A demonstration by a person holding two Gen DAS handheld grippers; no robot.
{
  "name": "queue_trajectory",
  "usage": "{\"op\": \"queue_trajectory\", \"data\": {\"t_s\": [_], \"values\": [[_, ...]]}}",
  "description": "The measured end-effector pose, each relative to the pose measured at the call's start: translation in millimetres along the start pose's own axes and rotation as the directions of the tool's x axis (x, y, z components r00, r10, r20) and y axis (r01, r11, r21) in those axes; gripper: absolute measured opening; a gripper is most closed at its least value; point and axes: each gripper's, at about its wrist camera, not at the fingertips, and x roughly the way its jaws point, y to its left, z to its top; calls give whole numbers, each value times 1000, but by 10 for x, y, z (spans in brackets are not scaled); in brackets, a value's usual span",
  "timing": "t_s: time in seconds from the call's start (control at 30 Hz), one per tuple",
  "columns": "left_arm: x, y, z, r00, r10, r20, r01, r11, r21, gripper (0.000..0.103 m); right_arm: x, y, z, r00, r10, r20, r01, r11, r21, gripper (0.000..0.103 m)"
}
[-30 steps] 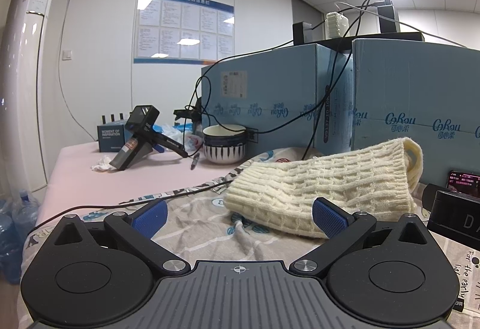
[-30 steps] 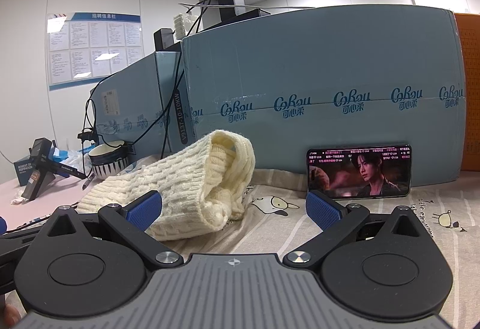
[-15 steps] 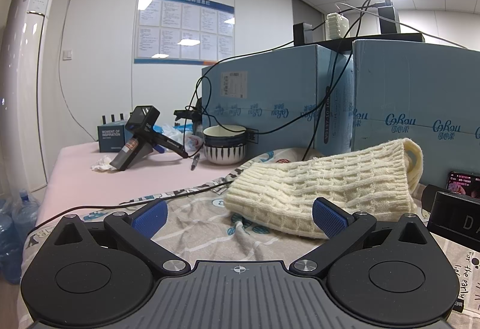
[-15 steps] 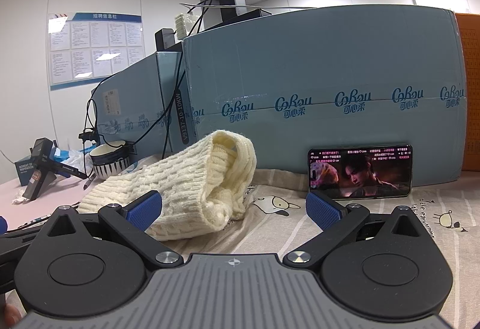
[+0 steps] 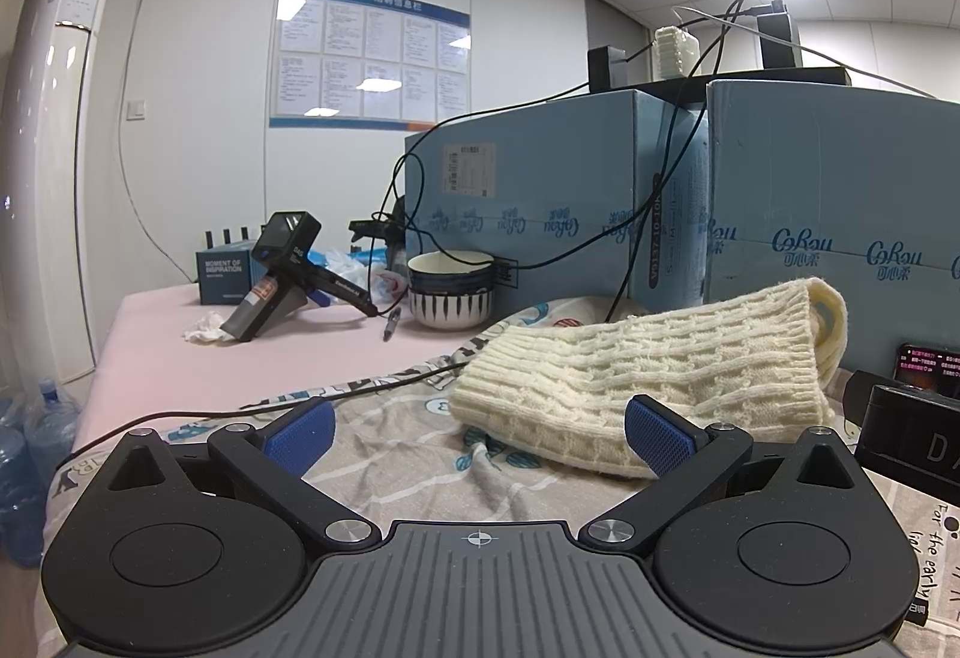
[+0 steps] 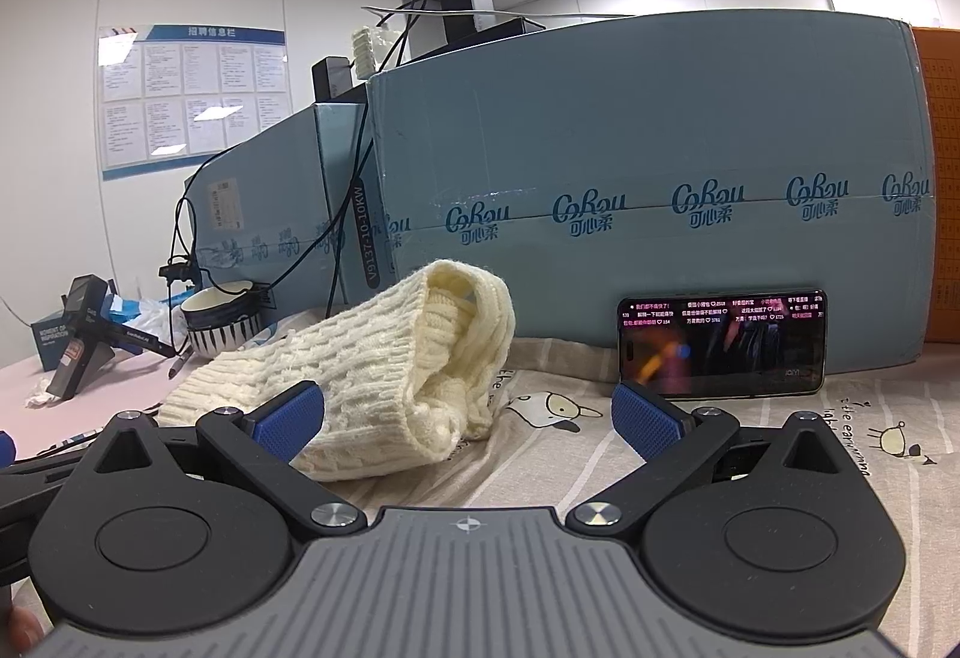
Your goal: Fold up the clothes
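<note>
Cream cable-knit sweater (image 5: pixel 648 382) lies bunched on the printed sheet (image 5: pixel 408 454), where we saw it a second ago; only the phone (image 6: pixel 723 343) screen at right has changed. We hold the left gripper (image 5: pixel 480 433) spread and empty, the knit just beyond its right fingertip. Our right gripper (image 6: pixel 468 418), likewise spread, has the sweater (image 6: pixel 372 376) behind its left fingertip.

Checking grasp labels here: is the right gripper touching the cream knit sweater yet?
Cannot tell. In the right wrist view the open right gripper has its left fingertip overlapping the cream knit sweater; no gap or contact shows.
</note>
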Motion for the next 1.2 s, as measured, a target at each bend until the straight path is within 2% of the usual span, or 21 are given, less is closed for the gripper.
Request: {"op": "queue_trajectory", "data": {"t_s": [1.2], "values": [[0,5,1,1000,2,0,-2,1000,-1,103,-2,7,0,1000,8,1,-8,1000,-2,103]]}}
